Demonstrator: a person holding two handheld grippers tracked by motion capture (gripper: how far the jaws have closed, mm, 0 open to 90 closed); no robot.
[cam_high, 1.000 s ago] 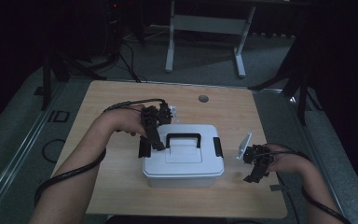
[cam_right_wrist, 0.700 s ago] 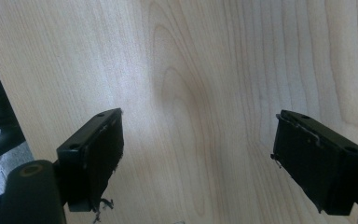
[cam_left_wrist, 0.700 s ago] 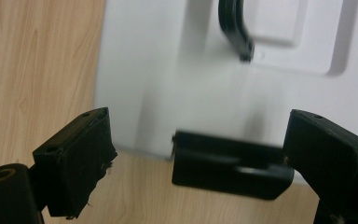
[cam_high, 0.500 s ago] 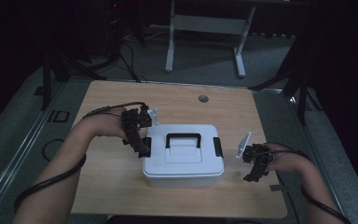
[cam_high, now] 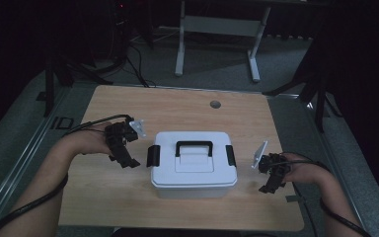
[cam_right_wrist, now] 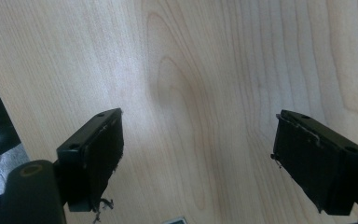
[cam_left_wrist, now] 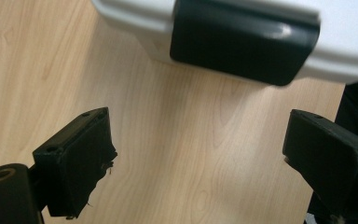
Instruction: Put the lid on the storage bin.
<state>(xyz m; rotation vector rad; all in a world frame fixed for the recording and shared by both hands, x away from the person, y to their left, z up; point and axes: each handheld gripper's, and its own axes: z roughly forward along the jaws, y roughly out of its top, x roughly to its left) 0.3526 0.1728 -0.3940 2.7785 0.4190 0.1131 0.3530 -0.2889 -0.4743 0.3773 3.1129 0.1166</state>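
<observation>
High view: fixed above the near side, facing forward and down over the whole table (cam_high: 128, 207). Left gripper view: close above the wood, white box (cam_left_wrist: 121, 14) at 12 o'clock, shared with the high view. Right gripper view: close over bare tabletop.

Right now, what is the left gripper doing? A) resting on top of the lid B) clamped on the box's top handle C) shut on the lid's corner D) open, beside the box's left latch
D: the left gripper has its jaws spread over bare table, the box's dark left latch just ahead and untouched.
</observation>
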